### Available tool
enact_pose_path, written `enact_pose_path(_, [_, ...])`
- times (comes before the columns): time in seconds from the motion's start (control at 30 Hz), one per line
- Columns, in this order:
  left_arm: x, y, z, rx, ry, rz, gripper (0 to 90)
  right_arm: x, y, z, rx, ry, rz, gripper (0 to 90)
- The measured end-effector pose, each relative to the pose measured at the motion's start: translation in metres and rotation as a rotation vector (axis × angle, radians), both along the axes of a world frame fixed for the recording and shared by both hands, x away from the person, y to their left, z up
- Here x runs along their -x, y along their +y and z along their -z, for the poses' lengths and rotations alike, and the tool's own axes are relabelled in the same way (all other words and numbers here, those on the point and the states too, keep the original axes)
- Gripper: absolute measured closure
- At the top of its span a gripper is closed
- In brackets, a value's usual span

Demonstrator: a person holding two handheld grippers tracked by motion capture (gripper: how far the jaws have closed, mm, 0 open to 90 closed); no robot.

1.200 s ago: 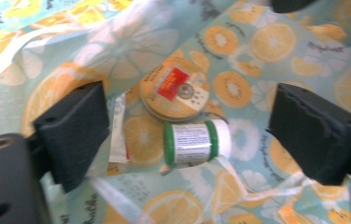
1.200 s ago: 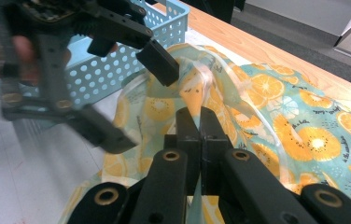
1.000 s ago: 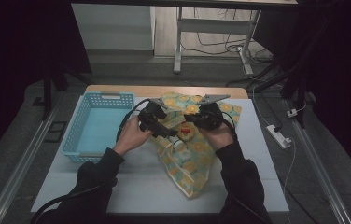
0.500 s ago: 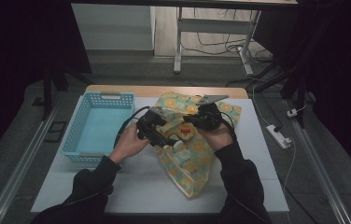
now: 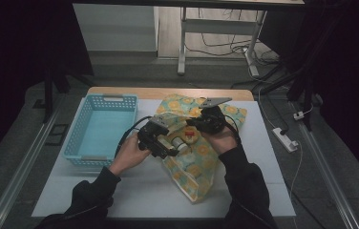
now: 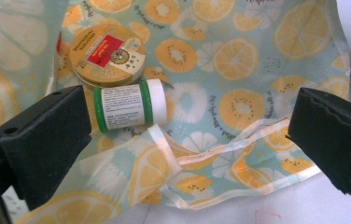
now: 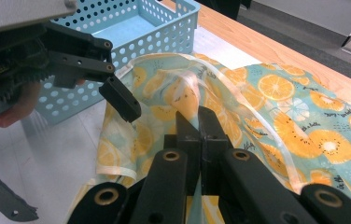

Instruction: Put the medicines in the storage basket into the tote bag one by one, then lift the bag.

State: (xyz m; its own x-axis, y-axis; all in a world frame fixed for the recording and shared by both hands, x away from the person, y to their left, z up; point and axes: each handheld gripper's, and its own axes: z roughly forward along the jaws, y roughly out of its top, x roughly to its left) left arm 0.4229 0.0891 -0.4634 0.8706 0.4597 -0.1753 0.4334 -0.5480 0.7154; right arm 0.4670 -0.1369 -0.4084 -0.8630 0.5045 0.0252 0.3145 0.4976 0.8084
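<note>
A cloth bag [image 5: 201,167] printed with orange slices lies on the white table. My right gripper [image 5: 195,125] is shut on the bag's piped rim [image 7: 187,88] and holds it up, so the mouth gapes. My left gripper [image 5: 170,145] hangs open at that mouth. In the left gripper view its black jaws stand wide apart around [image 6: 187,135], touching nothing. Between them, lying on the bag's fabric [image 6: 239,60], are a small green-and-white bottle [image 6: 129,105] on its side and a round tin [image 6: 107,55] with a red label. The right gripper view shows the left gripper [image 7: 117,100] close by.
An empty light-blue perforated basket [image 5: 101,129] stands left of the bag, right behind the left hand. The table's wooden far edge [image 5: 168,93] runs behind the bag. A power strip [image 5: 285,138] lies on the floor at the right.
My left gripper has come down and nearer to the bag's mouth, over the bottle and the tin. The right gripper has kept still, holding the rim.
</note>
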Motion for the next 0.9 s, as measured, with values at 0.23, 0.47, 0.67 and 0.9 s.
enact_pose_path(0.23, [-0.001,-0.005,0.009,-0.034,0.027,-0.016,0.0,0.0,0.0,0.0,0.001,0.002,0.0,90.0])
enact_pose_path(0.47, [-0.005,-0.014,0.024,-0.078,0.041,-0.035,0.3,0.0,0.0,0.0,0.002,0.001,-0.001,90.0])
enact_pose_path(0.67, [-0.008,-0.019,0.038,-0.112,0.065,-0.06,1.8,0.0,0.001,0.001,0.003,0.002,-0.002,90.0])
enact_pose_path(0.9, [-0.006,-0.023,0.051,-0.138,0.09,-0.068,4.7,0.0,0.0,0.001,0.002,0.001,-0.002,90.0])
